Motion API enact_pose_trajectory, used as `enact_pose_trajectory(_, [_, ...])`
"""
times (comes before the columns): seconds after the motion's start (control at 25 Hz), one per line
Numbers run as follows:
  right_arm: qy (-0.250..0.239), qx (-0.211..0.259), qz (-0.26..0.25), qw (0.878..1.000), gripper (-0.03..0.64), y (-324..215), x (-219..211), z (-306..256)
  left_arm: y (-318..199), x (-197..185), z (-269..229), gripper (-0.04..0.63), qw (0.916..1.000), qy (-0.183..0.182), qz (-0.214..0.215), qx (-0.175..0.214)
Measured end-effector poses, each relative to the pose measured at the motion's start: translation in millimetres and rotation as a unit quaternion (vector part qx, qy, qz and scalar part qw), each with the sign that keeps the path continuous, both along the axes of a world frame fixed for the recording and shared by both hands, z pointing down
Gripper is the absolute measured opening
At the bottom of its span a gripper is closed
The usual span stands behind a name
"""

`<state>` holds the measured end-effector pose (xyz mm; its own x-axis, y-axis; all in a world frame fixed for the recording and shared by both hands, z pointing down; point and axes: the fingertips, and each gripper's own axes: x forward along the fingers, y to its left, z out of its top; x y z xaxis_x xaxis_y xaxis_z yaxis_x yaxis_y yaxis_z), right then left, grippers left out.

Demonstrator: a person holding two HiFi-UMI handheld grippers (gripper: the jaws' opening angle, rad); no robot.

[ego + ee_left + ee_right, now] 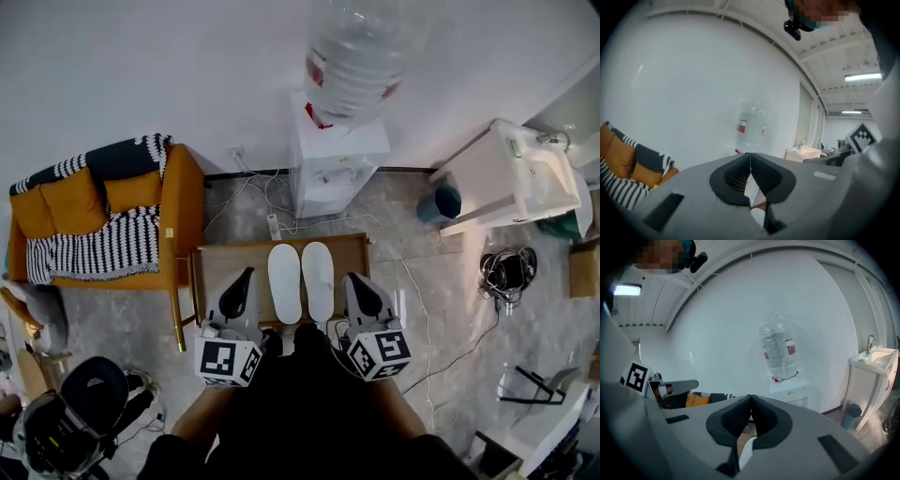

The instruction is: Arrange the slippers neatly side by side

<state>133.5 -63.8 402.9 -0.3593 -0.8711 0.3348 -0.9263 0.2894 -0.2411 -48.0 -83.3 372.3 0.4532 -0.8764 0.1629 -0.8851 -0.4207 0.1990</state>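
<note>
Two white slippers lie side by side on a low wooden table (214, 260), the left slipper (284, 283) and the right slipper (318, 279) close together and parallel. My left gripper (241, 277) hangs above the table's left part, shut with nothing in it, apart from the slippers. My right gripper (359, 284) hovers just right of the right slipper, also shut and empty. In the left gripper view the left gripper (750, 154) has its pads (736, 178) meeting. In the right gripper view the right gripper (750, 398) has its pads (764, 420) pressed together, and a white slipper (746, 453) shows below them.
A water dispenser (335, 164) with a big bottle (356, 56) stands behind the table against the wall. An orange sofa (103, 220) with striped throws sits left. A white sink stand (511, 173) and a small bin (441, 202) are right. Cables (281, 225) run across the floor.
</note>
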Motion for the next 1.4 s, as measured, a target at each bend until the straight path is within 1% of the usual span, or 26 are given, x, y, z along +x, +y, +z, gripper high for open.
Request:
enact_pose_trajectory(0.12, [-0.003, 0.001, -0.001, 1.0, 0.012, 4.7, -0.9, -2.7, 9.3, 6.1, -21.7, 0.017, 0.9993, -0.013, 0.008, 0.034])
enact_pose_trajectory(0.24, [-0.005, -0.001, -0.004, 1.0, 0.012, 11.8, -1.6, -2.1, 16.4, 11.4, -26.9, 0.017, 0.999, -0.011, 0.011, 0.042])
enact_pose_trajectory(0.8, [-0.005, -0.001, -0.017, 1.0, 0.012, 13.2, -10.0, 2.7, 20.7, 15.5, -15.4, 0.018, 0.9994, -0.019, 0.014, 0.026])
enact_pose_trajectory(1.4, [-0.001, -0.012, -0.021, 1.0, 0.012, 13.7, -15.5, 9.2, 18.5, 12.1, -10.0, 0.017, 0.9997, -0.013, 0.012, 0.018])
